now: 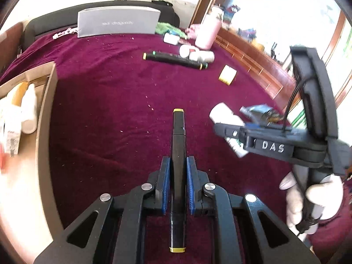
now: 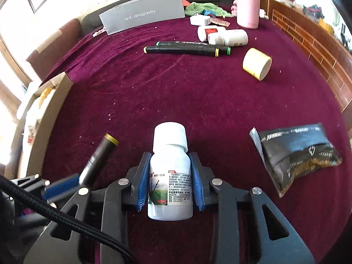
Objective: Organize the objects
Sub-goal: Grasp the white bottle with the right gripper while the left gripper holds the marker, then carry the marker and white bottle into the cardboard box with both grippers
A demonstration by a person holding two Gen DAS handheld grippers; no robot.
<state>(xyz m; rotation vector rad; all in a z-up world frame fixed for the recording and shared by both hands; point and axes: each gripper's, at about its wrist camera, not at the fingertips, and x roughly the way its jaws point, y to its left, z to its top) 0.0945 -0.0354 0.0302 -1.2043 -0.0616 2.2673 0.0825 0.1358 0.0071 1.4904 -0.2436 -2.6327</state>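
Observation:
My left gripper (image 1: 178,165) is shut on a black marker with yellow ends (image 1: 178,154), held above the maroon cloth; the marker also shows in the right wrist view (image 2: 99,158). My right gripper (image 2: 170,160) is shut on a white medicine bottle (image 2: 169,176), cap pointing forward. The right gripper also shows in the left wrist view (image 1: 220,127), at the right, with the bottle (image 1: 222,114) in it. A cardboard box (image 1: 46,114) holding white bottles stands at the left, and shows in the right wrist view (image 2: 55,101).
Two black markers (image 2: 187,48), two white bottles (image 2: 226,37) and a yellow cylinder (image 2: 256,63) lie farther back. A black foil packet (image 2: 294,154) lies right. A grey box (image 2: 143,15), pink bottle (image 2: 247,4), white charger (image 2: 200,19) and green cloth (image 2: 204,7) sit at the back.

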